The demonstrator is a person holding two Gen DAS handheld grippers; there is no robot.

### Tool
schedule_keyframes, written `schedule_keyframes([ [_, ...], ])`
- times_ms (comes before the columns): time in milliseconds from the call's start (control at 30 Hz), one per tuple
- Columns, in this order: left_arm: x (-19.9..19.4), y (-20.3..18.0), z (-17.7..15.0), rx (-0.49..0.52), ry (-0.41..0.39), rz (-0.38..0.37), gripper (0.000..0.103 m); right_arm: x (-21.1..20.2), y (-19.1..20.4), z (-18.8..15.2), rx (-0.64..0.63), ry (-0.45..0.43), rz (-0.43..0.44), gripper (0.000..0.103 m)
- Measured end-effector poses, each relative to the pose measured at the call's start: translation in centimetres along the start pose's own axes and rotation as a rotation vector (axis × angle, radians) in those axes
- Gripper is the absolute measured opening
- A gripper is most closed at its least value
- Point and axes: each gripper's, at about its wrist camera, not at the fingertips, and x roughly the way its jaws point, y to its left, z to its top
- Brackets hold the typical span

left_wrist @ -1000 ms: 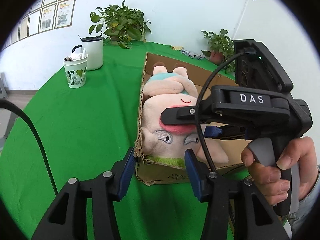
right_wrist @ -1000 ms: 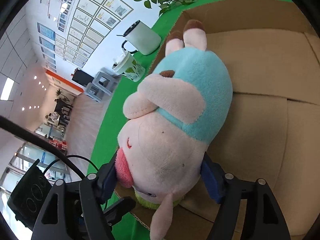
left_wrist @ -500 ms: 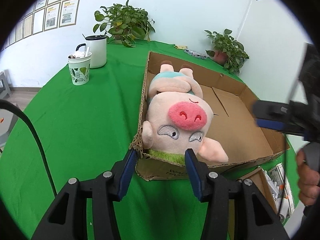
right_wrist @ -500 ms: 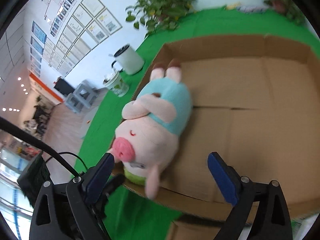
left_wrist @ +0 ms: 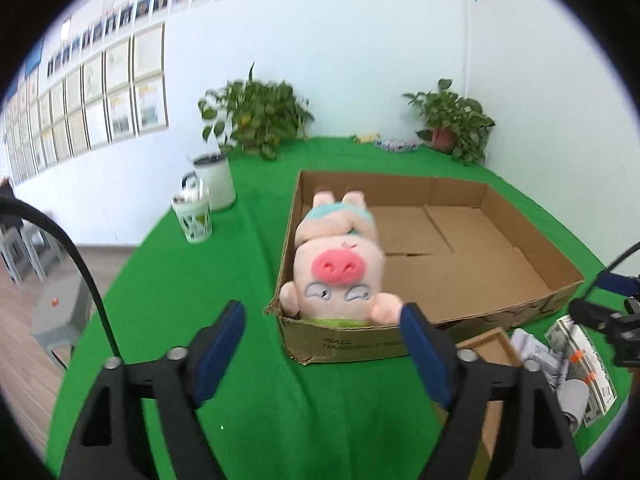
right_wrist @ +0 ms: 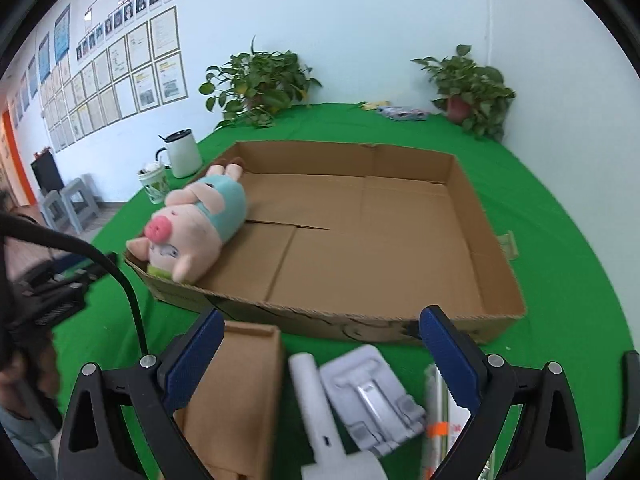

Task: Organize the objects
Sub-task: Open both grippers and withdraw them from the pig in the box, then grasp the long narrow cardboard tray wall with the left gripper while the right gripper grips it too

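Note:
A pink plush pig in a teal shirt lies on its back in the left end of a shallow cardboard box; it also shows in the right wrist view, in the box. My left gripper is open and empty, just short of the box's near wall. My right gripper is open and empty, above a small brown box, a white packaged item and a paper package in front of the cardboard box.
A white mug and a patterned cup stand left of the box on the green tablecloth. Two potted plants stand at the back. Packages lie at the right front. The table edge drops off on the left.
My right gripper let go of the pig, opened wide and pulled back out of the box to the near side. My left gripper opened wider and backed away.

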Motion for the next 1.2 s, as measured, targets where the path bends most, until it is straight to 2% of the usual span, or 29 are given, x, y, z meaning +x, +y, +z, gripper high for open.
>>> schedule_keyframes([
  [33,-0.9,-0.7,0.1,0.014,-0.015,0.0,0.082,0.0,-0.1,-0.4,0.001,0.002,-0.007,0.094],
  [100,-2.2,-1.9,0.2,0.032,-0.034,-0.006,0.082,-0.5,-0.3,-1.4,-0.005,-0.01,-0.039,0.081],
  [167,-3.3,-3.1,0.1,0.027,-0.049,-0.018,0.082,-0.5,-0.2,-2.3,-0.011,-0.011,-0.07,0.038],
  [233,-4.0,-3.8,0.0,0.007,-0.055,-0.052,0.082,-0.7,-0.3,-3.1,-0.006,-0.011,-0.064,0.031],
  [267,-4.2,-4.1,-0.1,-0.003,-0.057,-0.069,0.078,-1.0,-0.5,-3.5,-0.003,-0.018,-0.066,0.03],
  [300,-4.4,-4.3,-0.2,-0.011,-0.055,-0.099,0.071,-1.3,-0.7,-3.8,-0.001,-0.025,-0.077,0.03],
  [367,-4.4,-5.1,-0.3,-0.012,-0.019,-0.173,0.012,-2.0,-1.1,-4.3,-0.003,-0.038,-0.099,0.032],
  [400,-4.3,-5.6,-0.3,-0.006,0.002,-0.188,0.006,-2.5,-1.2,-4.4,-0.006,-0.045,-0.117,0.035],
  [433,-4.3,-6.0,-0.3,-0.002,0.005,-0.185,0.006,-3.1,-1.3,-4.5,-0.009,-0.054,-0.132,0.052],
  [467,-4.6,-6.3,-0.3,0.003,-0.006,-0.182,0.006,-3.7,-1.4,-4.6,-0.012,-0.07,-0.133,0.078],
  [500,-5.0,-6.6,-0.3,0.006,-0.017,-0.19,0.006,-4.3,-1.5,-4.8,-0.014,-0.091,-0.119,0.087],
  [533,-5.5,-6.8,-0.1,0.01,-0.032,-0.196,0.008,-4.9,-1.6,-5.1,-0.017,-0.104,-0.104,0.09],
  [600,-6.2,-7.2,0.0,0.023,-0.044,-0.17,0.03,-5.6,-1.8,-5.6,-0.027,-0.104,-0.075,0.09],
  [633,-6.5,-7.4,0.0,0.03,-0.049,-0.156,0.056,-5.9,-1.9,-5.9,-0.032,-0.104,-0.063,0.09],
  [667,-6.8,-7.3,0.0,0.026,-0.057,-0.149,0.071,-6.1,-2.0,-6.3,-0.035,-0.103,-0.057,0.09],
  [867,-8.6,-5.4,0.7,-0.044,-0.049,-0.139,0.071,-7.8,-1.7,-7.5,-0.081,-0.108,-0.01,0.09],
  [1033,-10.9,-4.1,1.3,-0.038,-0.04,-0.076,0.071,-10.4,-1.4,-7.0,-0.078,-0.106,0.039,0.09],
  [1133,-12.3,-3.6,1.9,-0.042,-0.044,-0.082,0.071,-13.1,0.3,-6.6,-0.152,-0.129,0.093,0.09],
  [1200,-12.6,-3.3,2.7,-0.049,-0.035,-0.083,0.071,-15.2,2.4,-6.6,-0.226,-0.159,0.157,0.09],
])
